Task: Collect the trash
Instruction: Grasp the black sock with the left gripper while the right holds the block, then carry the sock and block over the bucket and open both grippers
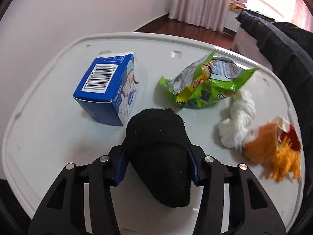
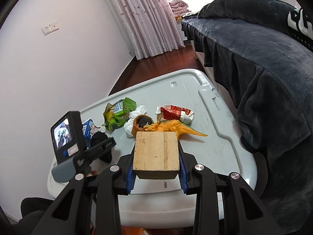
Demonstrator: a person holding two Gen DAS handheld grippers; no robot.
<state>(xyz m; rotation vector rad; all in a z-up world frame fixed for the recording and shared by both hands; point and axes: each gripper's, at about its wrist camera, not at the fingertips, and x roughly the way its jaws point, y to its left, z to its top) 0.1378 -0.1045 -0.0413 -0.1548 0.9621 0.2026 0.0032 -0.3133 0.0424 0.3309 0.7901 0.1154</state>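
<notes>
Left claw (image 1: 156,156) clamped on a black sock (image 1: 158,152), blue pads pressing both its sides, sock hanging low over the white tabletop (image 1: 49,137). Right claw (image 2: 156,156) clenched around a wooden block (image 2: 156,152), pads tight on its left and right faces, block held above the near edge of the tabletop (image 2: 215,156).

Trash spread across the far half of the tabletop. Blue carton (image 1: 107,90) with a barcode and a torn-open top, standing just beyond the sock and to its left. Green snack bag (image 1: 205,84), crumpled and split open, beyond the sock on the right. White crumpled tissue (image 1: 236,121) just beside the snack bag, at its nearer side. Orange toy dinosaur (image 2: 172,127) lying directly beyond the wooden block, tail pointing right; in the left wrist view a blurred orange shape at the right edge. Red-and-white crushed paper cup (image 2: 176,113) on its side behind the dinosaur. Small brown cup (image 2: 141,122) with something dark inside, between the tissue and the dinosaur, touching both as far as visible.

Dark blanket (image 2: 264,68) draped over a bed along the right side of the tabletop. Pink curtain (image 2: 148,19) at the window beyond.
</notes>
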